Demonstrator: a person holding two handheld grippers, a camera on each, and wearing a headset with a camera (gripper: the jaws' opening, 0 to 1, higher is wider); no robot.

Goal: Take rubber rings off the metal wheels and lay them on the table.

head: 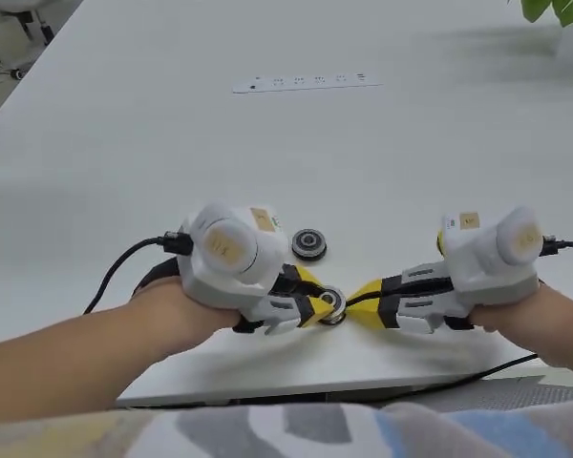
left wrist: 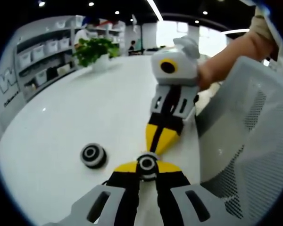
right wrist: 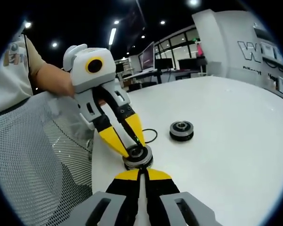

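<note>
A small metal wheel (head: 332, 301) with a dark rubber ring is held just above the white table's near edge. My left gripper (head: 323, 307) is shut on it, one yellow jaw on each side of the wheel (left wrist: 147, 162). My right gripper (head: 357, 296) faces it from the right, shut, with its yellow tips (right wrist: 142, 174) against the rim of the wheel (right wrist: 138, 154). Whether they pinch the rubber I cannot tell. A second wheel (head: 308, 244) with its black ring on lies flat on the table behind the grippers, also seen in the left gripper view (left wrist: 93, 155) and the right gripper view (right wrist: 181, 130).
A white power strip (head: 306, 82) lies far back on the table (head: 124, 143). A potted plant (left wrist: 95, 49) stands at the far right corner. Black cables trail from both grippers. A thin black loop (right wrist: 152, 135) lies by the held wheel. A mesh chair (right wrist: 33, 155) sits at the near edge.
</note>
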